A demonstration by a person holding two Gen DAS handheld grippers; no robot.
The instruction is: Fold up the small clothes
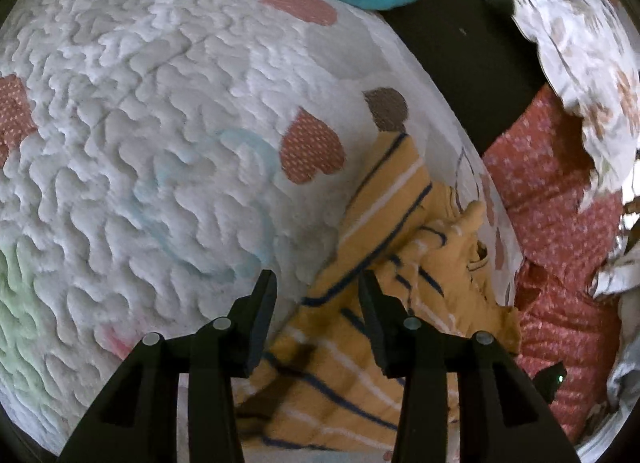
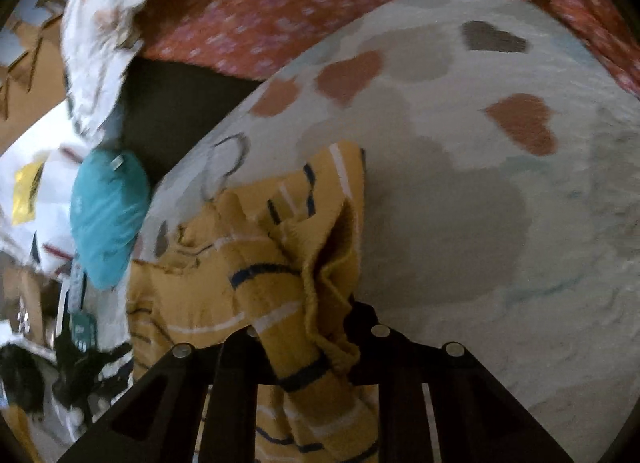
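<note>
The right gripper (image 2: 304, 327) has its jaws squeezed on a bunched fold of the yellow striped top (image 2: 256, 263); the left gripper (image 1: 318, 283) hangs open just over it; the top lies crumpled on the heart quilt (image 1: 160, 103), near a teal cloth (image 2: 106, 215).

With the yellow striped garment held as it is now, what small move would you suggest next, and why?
Probably bring the open left gripper down to pinch the yellow striped garment just below it. The right gripper already grips a bunched fold, so the cloth sags crumpled on the quilt.
</note>
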